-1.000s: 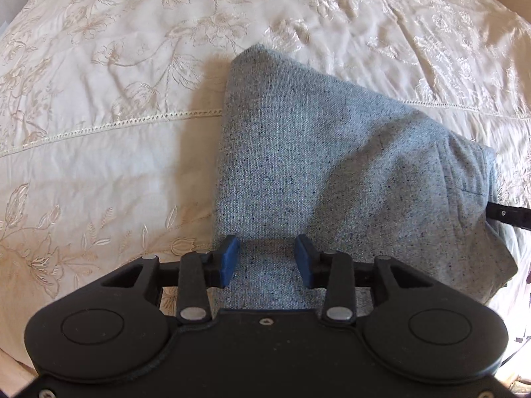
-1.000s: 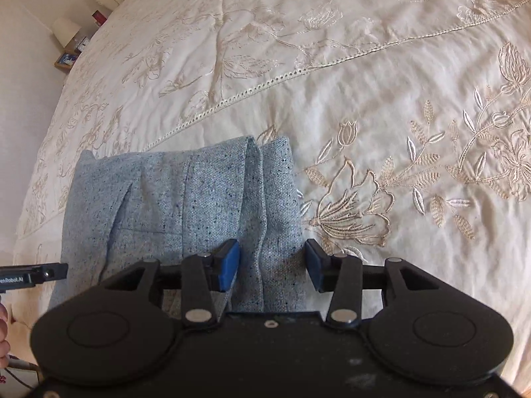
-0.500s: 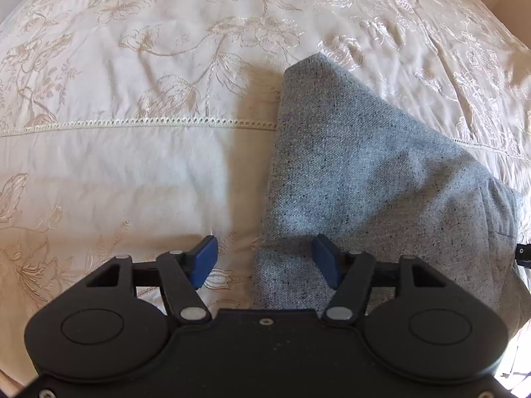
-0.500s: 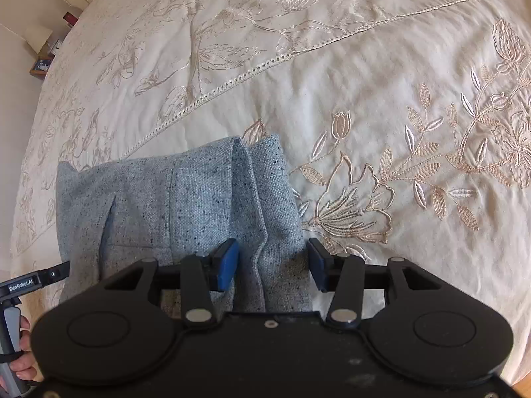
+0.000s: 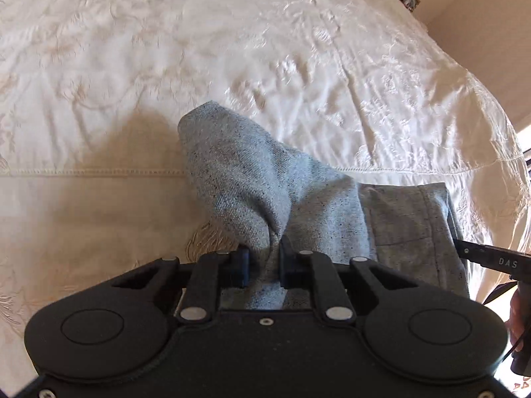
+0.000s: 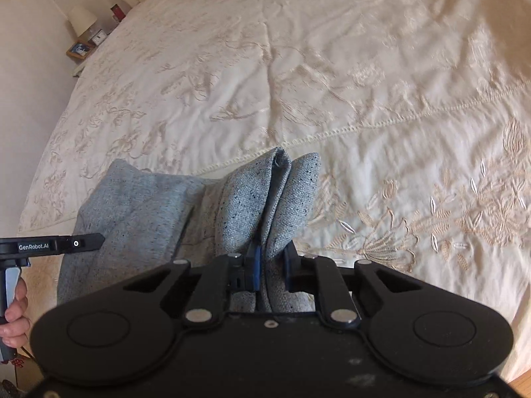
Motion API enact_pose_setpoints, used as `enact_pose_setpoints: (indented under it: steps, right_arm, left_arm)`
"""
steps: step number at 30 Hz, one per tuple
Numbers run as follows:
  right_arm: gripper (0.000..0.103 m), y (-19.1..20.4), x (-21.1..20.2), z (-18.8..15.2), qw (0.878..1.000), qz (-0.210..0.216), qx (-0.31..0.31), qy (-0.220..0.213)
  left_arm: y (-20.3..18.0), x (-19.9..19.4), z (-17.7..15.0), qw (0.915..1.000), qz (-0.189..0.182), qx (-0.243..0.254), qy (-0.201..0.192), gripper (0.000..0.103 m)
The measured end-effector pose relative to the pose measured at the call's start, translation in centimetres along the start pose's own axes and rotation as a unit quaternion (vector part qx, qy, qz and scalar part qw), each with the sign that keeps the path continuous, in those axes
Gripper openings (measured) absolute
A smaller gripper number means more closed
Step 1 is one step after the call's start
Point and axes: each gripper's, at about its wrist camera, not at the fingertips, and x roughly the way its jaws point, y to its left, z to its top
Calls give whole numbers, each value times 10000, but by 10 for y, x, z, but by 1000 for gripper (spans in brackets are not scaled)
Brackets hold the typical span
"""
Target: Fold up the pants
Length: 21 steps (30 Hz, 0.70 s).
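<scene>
Between my left gripper's (image 5: 264,263) jaws I am pinching a bunched fold of the speckled grey woven pants (image 5: 265,195), the cloth rising ahead of the fingers into a rounded peak above the cream embroidered bedspread (image 5: 232,49). Between my right gripper's (image 6: 271,270) jaws I am likewise clamping a thick stacked edge of the same pants (image 6: 265,199), its layers standing upright just beyond the blue pads (image 6: 255,270). Left of those jaws, more grey fabric is sagging toward the bedspread (image 6: 332,66), and my other gripper's black finger is showing beside it. Far ahead and left, a small bedside table with a white lamp (image 6: 81,18) is sitting against the wall.
</scene>
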Motion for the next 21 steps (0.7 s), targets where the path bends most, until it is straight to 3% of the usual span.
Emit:
enact_pose_setpoints:
  steps: [7, 12, 15, 16, 17, 19, 21]
  right_arm:
    - [14, 68, 2, 71, 9970, 545, -394, -395]
    - [14, 129, 61, 141, 9922, 885, -730, -485]
    - [15, 163, 106, 173, 9919, 925, -753, -431]
    - [18, 171, 121, 180, 9925, 891, -728, -403]
    - [22, 177, 135, 186, 9939, 760, -707, -361]
    - [22, 188, 160, 194, 9974, 36, -651, -306]
    - [23, 192, 168, 194, 9958, -462, -665, -430]
  left_arm:
    - [37, -57, 62, 9952, 465, -116, -851, 20]
    - [86, -66, 113, 9874, 963, -197, -1239, 21]
    - [118, -51, 136, 9846, 1258, -421, -1136, 27]
    - [126, -44, 140, 9834, 1402, -501, -1042, 37]
    - [139, -34, 143, 9791, 1728, -604, -884, 38]
    - [156, -19, 144, 9666, 2331, -823, -683, 31]
    - [170, -18, 135, 9559, 2689, -1002, -622, 31]
